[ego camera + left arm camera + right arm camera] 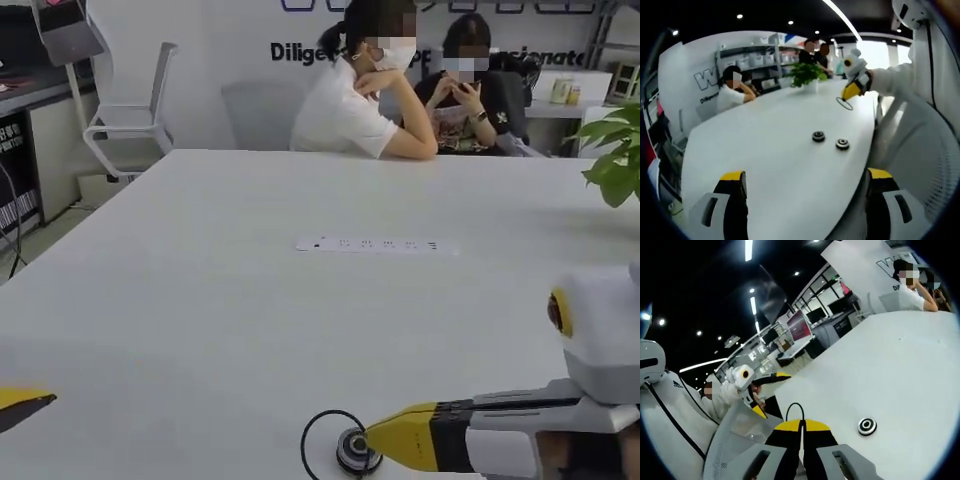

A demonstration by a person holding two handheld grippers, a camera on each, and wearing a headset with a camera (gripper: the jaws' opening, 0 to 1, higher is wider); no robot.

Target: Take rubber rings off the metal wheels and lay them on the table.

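My right gripper [372, 440] [801, 424] is shut on a thin black rubber ring [312, 440] [793, 407], whose loop sticks out past the yellow tips. A metal wheel [352, 452] [866, 426] lies on the white table [250, 320] just beside those tips. In the left gripper view, my left gripper [806, 176] stands open with nothing between its fingers. Two more metal wheels [818, 136] [842, 144] lie ahead of it, and beyond them is the right gripper [850, 92] with the ring [844, 103]. One yellow fingertip [22, 400] of the left gripper shows at the lower left of the head view.
A white power strip [378, 244] lies mid-table. Two people [350, 100] sit at the far edge. A green plant [615, 150] stands at the right, and a white chair [130, 110] at the back left. The near table edge runs close to my body [875, 130].
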